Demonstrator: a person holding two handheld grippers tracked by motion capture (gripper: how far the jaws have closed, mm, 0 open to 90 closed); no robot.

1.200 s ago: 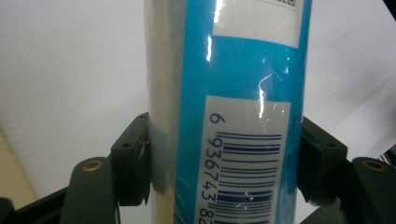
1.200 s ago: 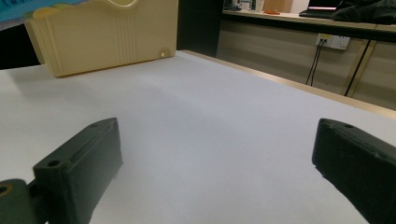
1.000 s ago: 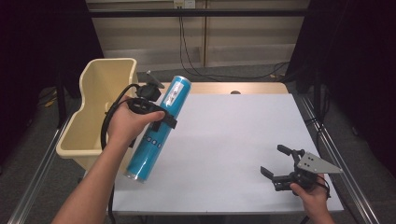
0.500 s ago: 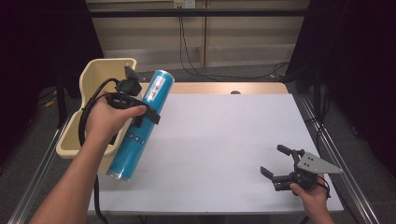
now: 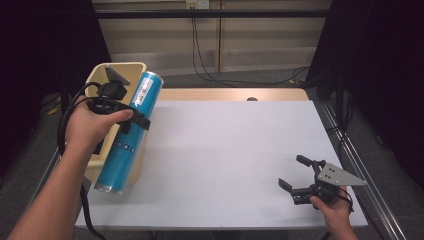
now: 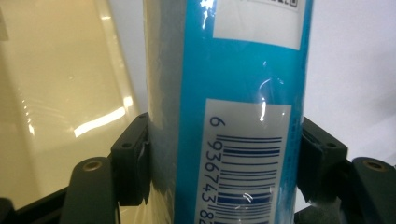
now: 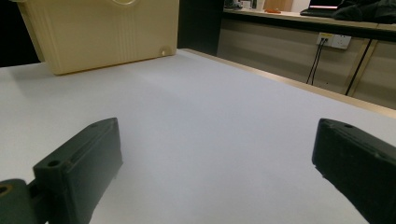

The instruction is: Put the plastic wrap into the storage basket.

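Blue tube [image 5: 128,131] is clamped in the raised left claw [image 5: 131,121]; right claw [image 5: 296,175] rests spread wide.

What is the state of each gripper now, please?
Left gripper: closed on the blue tube, held over the cream bin.
Right gripper: open, holding nothing, low over the white table.
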